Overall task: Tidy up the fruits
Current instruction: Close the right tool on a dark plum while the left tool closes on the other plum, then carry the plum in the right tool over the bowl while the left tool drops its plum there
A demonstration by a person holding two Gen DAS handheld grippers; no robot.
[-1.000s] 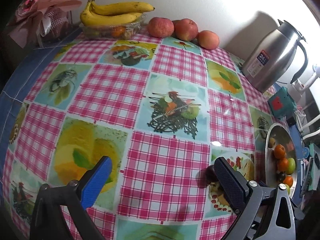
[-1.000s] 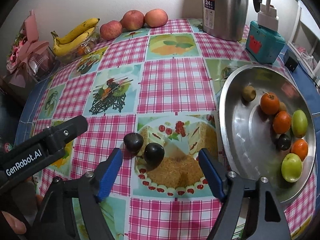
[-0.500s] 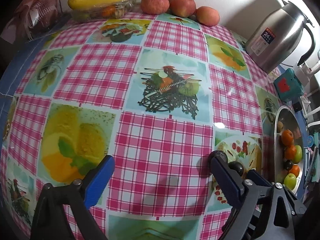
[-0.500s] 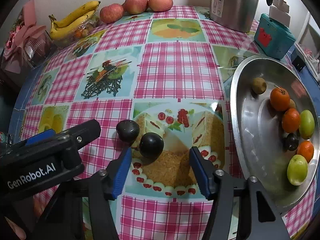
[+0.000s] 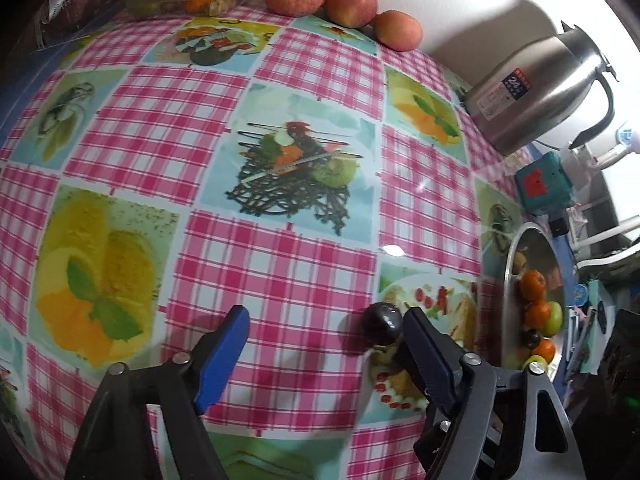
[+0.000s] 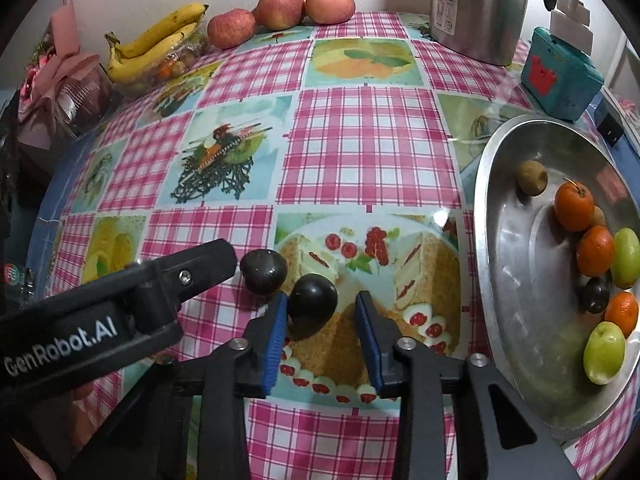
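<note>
Since the earlier frames both pairs of tongs have been narrowed and brought lower over the two dark, glossy round plums lying loose on the tablecloth. The right gripper [image 6: 322,320] is closing around the nearer dark plum [image 6: 313,305]: its left blue pad is seen touching the fruit, while a gap is still visible at the right pad, so no firm hold can be claimed yet. The left gripper [image 5: 324,340] is also closing but remains fairly wide; the farther dark plum [image 5: 382,323] lies against the inner face of its right finger, with bare cloth between the jaws. The task is judged partly done: several small fruits are already gathered in the shallow, brushed-metal oval tray [image 6: 504,264], namely smooth orange tangerines [image 6: 574,206], waxy green round fruits [image 6: 604,352], a brown fuzzy one and another dark plum, while the two plums on the cloth remain to be moved. The table is covered by a shiny plastic tablecloth of pink check and printed food pictures [image 6: 360,140]. Whether the red apples [image 6: 280,8] and yellow bananas [image 6: 160,44] at the far edge are meant to be sorted too cannot be told.
</note>
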